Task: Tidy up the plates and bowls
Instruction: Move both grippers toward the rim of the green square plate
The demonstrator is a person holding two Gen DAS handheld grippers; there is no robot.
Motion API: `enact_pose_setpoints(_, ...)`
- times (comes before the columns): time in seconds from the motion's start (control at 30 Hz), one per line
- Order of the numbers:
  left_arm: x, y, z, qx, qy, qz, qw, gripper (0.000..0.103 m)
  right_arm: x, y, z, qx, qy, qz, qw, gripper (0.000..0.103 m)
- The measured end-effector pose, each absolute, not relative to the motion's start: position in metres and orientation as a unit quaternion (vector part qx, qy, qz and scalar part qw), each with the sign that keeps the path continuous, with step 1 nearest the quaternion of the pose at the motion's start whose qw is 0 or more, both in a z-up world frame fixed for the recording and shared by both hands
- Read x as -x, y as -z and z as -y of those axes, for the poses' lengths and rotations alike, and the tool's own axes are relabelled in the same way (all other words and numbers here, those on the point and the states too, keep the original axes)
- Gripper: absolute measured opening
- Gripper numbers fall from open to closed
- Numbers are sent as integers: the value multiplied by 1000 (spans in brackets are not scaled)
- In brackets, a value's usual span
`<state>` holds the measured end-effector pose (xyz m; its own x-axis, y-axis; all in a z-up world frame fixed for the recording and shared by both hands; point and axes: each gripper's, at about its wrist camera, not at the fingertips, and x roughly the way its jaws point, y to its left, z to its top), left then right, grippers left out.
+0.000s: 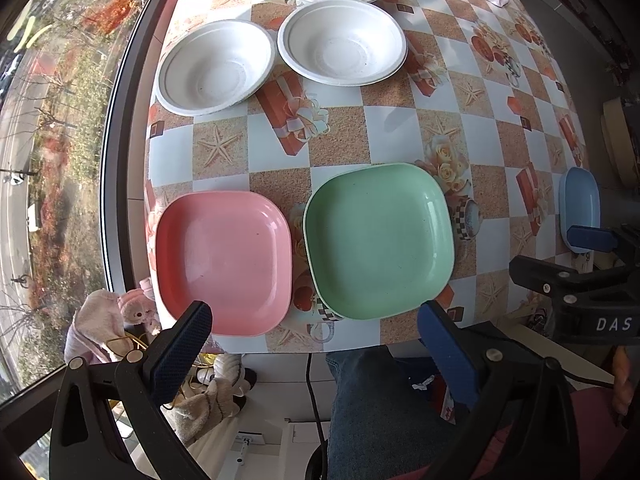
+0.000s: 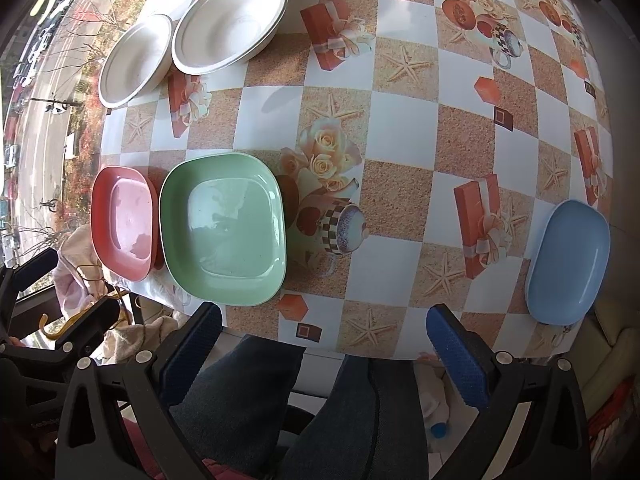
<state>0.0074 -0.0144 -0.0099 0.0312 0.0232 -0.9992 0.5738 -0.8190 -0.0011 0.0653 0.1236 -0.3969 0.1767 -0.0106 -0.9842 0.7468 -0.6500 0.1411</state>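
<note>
Nearest us, the left gripper (image 1: 312,334) hangs w/ jaws wide apart, nothing between; right gripper (image 2: 324,334) likewise. Landmark: the green plate (image 1: 379,240), smooth, square-ish w/ rounded corners, at the table's near edge. Pink plate (image 1: 224,262) just beside it on its window side; blue plate (image 2: 568,262) well apart opposite; three white bowls (image 1: 340,42) beyond. We judge the left nearer pink and green.

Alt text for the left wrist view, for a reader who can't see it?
Open left gripper hovers above a patterned table holding a pink plate beside a green plate, with three white bowls farther back. A blue plate sits far right.
</note>
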Motion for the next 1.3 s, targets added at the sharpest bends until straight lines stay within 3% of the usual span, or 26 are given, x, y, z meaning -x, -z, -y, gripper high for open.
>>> enact_pose_setpoints(0.6,-6,71,35,-690,641,-241,234,103,-74,436,-105,-696,569,-292,326,103)
enact_pose_setpoints(1.1,-2,82,31,-726,620,-173,241,103,-78,500,-92,-732,538,-309,281,103)
enact_pose_setpoints(1.3,15,83,10,-734,624,-159,215,103,-77,504,-118,-713,547,-359,251,103)
